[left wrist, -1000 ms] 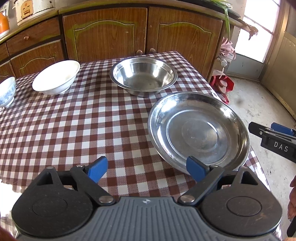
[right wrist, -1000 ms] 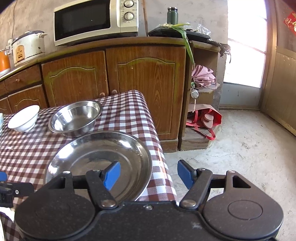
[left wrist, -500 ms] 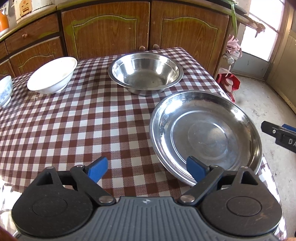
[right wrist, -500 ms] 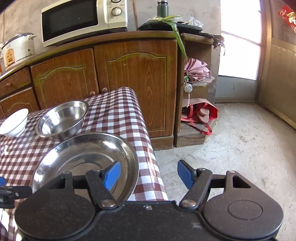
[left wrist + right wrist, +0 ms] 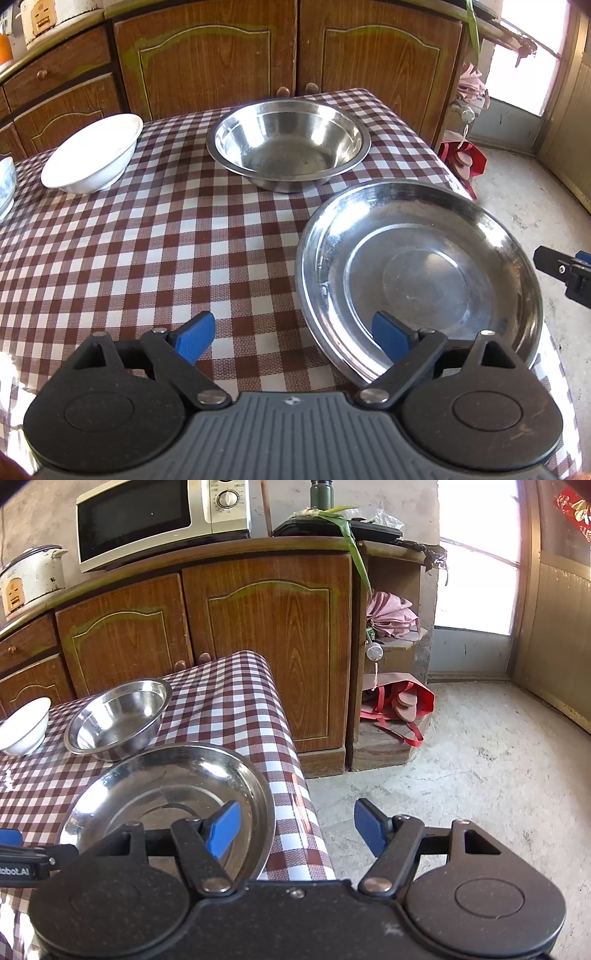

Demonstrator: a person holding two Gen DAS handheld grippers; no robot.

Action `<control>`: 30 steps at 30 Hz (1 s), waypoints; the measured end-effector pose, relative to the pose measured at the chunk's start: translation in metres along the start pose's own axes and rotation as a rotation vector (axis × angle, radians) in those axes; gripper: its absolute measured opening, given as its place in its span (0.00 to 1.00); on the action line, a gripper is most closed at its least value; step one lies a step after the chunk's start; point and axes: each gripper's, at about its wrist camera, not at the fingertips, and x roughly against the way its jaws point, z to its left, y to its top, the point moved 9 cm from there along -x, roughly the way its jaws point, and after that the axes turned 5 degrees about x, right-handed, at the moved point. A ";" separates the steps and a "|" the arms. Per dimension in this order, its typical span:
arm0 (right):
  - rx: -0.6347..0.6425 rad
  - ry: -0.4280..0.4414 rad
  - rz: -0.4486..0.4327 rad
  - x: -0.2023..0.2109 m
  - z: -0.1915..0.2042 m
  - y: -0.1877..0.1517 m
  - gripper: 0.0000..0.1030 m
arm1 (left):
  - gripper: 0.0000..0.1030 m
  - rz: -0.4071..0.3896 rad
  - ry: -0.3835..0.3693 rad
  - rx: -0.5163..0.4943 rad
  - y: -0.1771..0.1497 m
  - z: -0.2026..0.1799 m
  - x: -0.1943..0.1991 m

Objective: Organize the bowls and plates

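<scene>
Steel plate [image 5: 421, 273] lies at the counter's [image 5: 147, 236] four-o'clock edge, so my left gripper [image 5: 293, 338] and right gripper [image 5: 297, 827], jaws wide and empty, flank its rim for lifting.

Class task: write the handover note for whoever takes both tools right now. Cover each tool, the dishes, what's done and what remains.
Left tool: open, empty, right finger over the steel plate's near rim.
Right tool: open, empty, straddling the table's right edge beside the plate.
Steel plate: near right corner of the checked table.
Steel bowl: behind it, separate.
White bowl: far left; a patterned bowl at the left edge.
Done: nothing stacked.
Left: group plates and bowls.
</scene>
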 end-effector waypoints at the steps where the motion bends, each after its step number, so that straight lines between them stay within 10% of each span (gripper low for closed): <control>1: -0.004 0.001 0.001 -0.001 0.000 0.000 0.79 | 0.92 0.003 -0.001 -0.002 0.000 -0.001 -0.002; 21: -0.033 0.073 0.037 -0.018 0.017 -0.010 0.77 | 0.76 -0.015 0.017 -0.051 0.012 -0.005 -0.030; 26: -0.054 0.091 0.039 -0.020 0.019 -0.011 0.43 | 0.39 -0.023 -0.044 -0.082 0.014 -0.016 -0.028; 30: -0.053 0.078 0.023 -0.017 0.016 -0.010 0.17 | 0.38 -0.021 -0.058 -0.092 0.012 -0.019 -0.027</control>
